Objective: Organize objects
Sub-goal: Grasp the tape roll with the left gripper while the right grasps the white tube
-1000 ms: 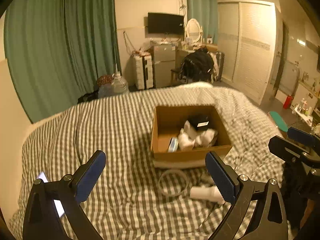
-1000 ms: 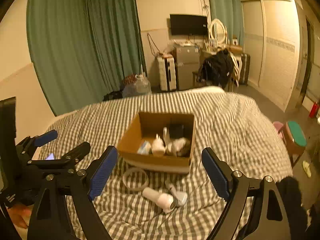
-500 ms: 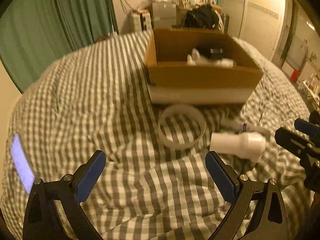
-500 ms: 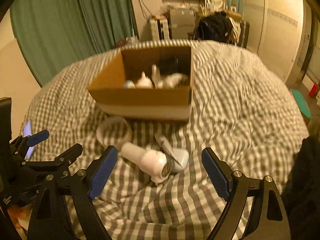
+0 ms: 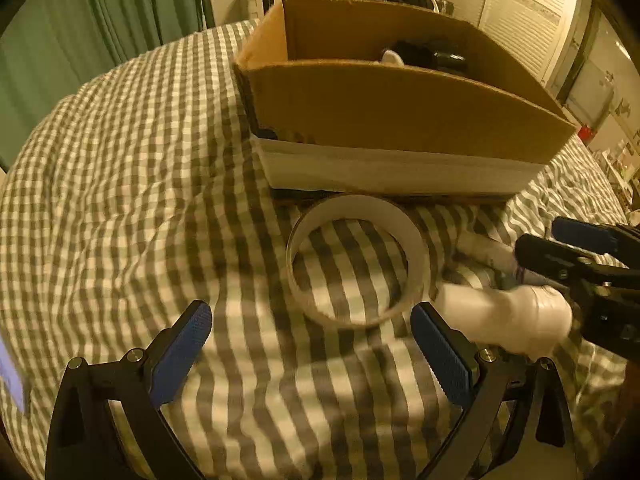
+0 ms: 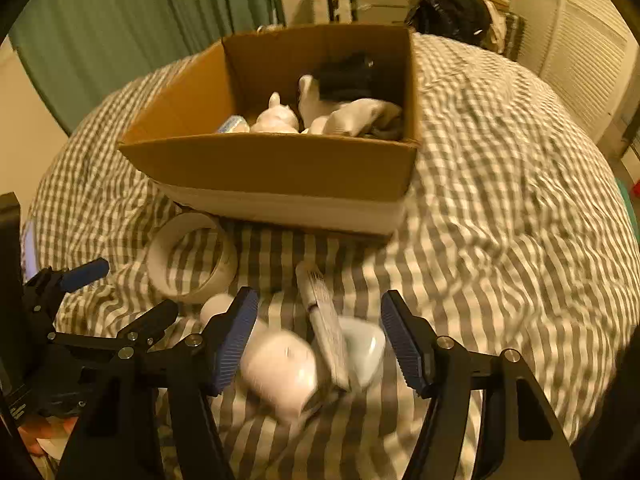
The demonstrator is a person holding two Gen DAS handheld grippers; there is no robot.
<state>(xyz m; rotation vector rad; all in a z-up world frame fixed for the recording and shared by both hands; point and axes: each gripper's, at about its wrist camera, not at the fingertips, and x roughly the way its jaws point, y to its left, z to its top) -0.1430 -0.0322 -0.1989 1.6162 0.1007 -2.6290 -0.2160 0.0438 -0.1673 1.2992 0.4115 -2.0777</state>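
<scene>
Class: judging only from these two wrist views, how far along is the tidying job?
Done: several items already sit in the cardboard box. In hand: nothing yet; the right gripper is closing around the white bottle, the left gripper open by the tape roll. Left: bottle, tape roll and small tube on the bed.

One cardboard box [image 6: 280,168], one tape ring [image 6: 192,258], one white bottle [image 6: 276,368], two grippers (box contents too jumbled to count).

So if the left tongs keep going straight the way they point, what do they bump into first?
Probably the tape ring lying on the checked blanket; it sits just ahead of the open left tongs. Depth is hard to judge.
</scene>
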